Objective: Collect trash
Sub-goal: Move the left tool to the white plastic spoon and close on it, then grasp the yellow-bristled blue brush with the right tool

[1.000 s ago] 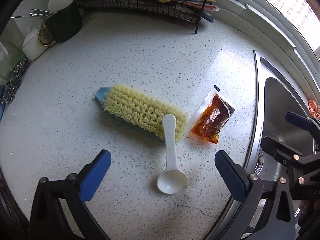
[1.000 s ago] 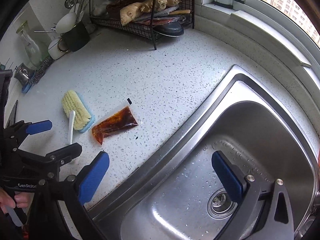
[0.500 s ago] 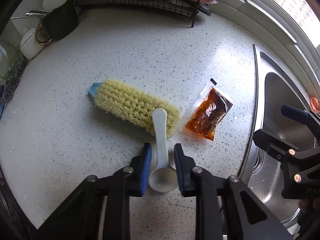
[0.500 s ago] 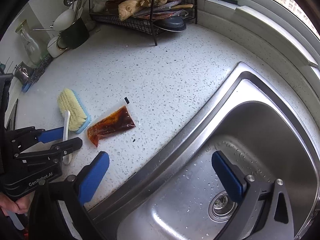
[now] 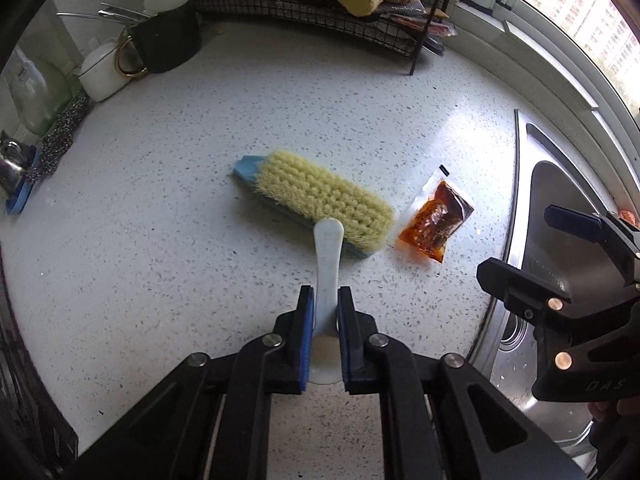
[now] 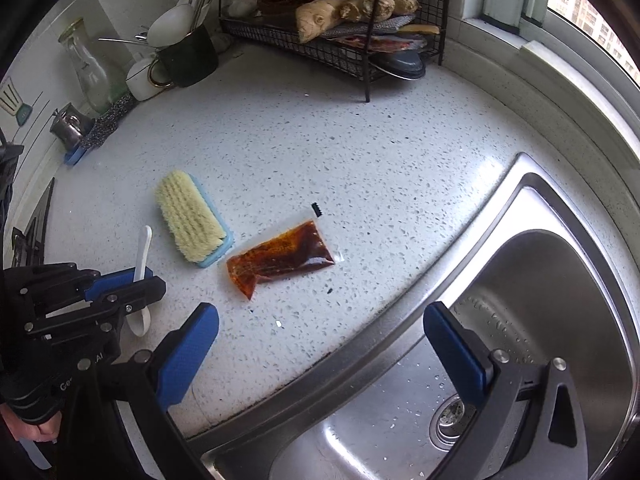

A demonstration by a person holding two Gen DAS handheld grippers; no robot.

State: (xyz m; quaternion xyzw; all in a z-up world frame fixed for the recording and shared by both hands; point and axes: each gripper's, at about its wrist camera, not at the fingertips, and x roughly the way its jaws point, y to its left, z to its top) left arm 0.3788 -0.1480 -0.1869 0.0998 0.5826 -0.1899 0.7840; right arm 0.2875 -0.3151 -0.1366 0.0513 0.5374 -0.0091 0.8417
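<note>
On the speckled white counter (image 6: 320,152), my left gripper (image 5: 323,312) has just closed its blue pads on the neck of a white plastic spoon (image 5: 328,256), whose handle tip reaches the bristles of a yellow scrub brush (image 5: 320,196). Just right of the brush, a sauce packet (image 6: 280,258) lies flat. Farther right, I hold my right gripper (image 6: 320,344) wide open and empty, spanning the rim of the steel sink (image 6: 560,300).

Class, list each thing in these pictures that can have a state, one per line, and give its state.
Left tongs: just closed, shut on spoon.
Right tongs: open, holding nothing.
Spoon: gripped at its handle.
Brush: lying bristles up.
Sauce packet: sealed, full, flat on counter.
Sink: wet, nothing in it.
</note>
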